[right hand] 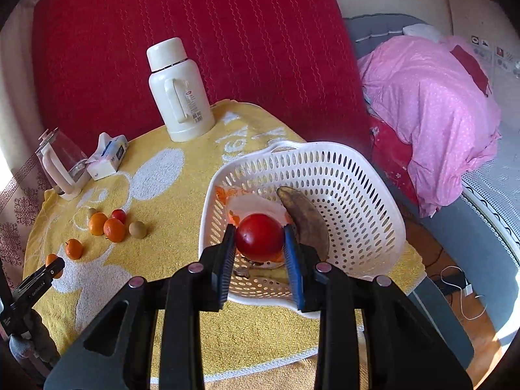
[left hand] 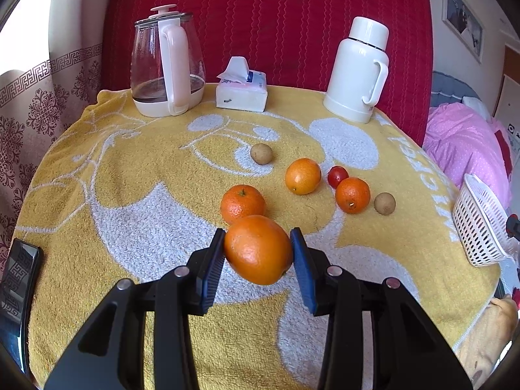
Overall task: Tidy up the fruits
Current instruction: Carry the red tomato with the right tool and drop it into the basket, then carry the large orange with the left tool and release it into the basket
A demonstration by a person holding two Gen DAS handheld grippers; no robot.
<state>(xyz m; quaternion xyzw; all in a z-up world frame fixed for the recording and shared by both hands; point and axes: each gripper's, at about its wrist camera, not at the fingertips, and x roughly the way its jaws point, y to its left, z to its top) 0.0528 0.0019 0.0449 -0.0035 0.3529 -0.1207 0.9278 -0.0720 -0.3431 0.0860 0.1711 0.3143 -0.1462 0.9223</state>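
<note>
A: Two grippers, both loaded. Left gripper (left hand: 258,250) is clamped on a big smooth orange (left hand: 258,249), blue ribbed pads pressing its left and right sides, fruit lifted off the yellow terry towel (left hand: 130,175).

B: Loose fruit on the towel?

A: Six past the held one. Three round oranges with dimpled skin: near one (left hand: 242,203) just beyond the claw, middle one (left hand: 303,175), right one (left hand: 352,194). Two small dull brown round fruits, far one (left hand: 261,153) and right one (left hand: 384,203). One small glossy red tomato (left hand: 337,176), touching the right orange.

B: Right side?

A: Right gripper (right hand: 260,243) is closed tight on a shiny red tomato (right hand: 259,241), held over the near part of the basket (right hand: 364,195). White plastic basket, perforated with oval slots, tipped toward the camera, sits at the towel's right edge. One dark, overripe curved banana (right hand: 305,221) lies inside, right of the claw. Something orange is partly hidden under the tomato, can't tell what.

B: Clutter?

A: Far edge, one each: clear glass kettle (left hand: 167,65) with pink handle, soft tissue pack (left hand: 242,89), white flask (left hand: 357,71) with handle. Red quilted backdrop (left hand: 276,16).
</note>
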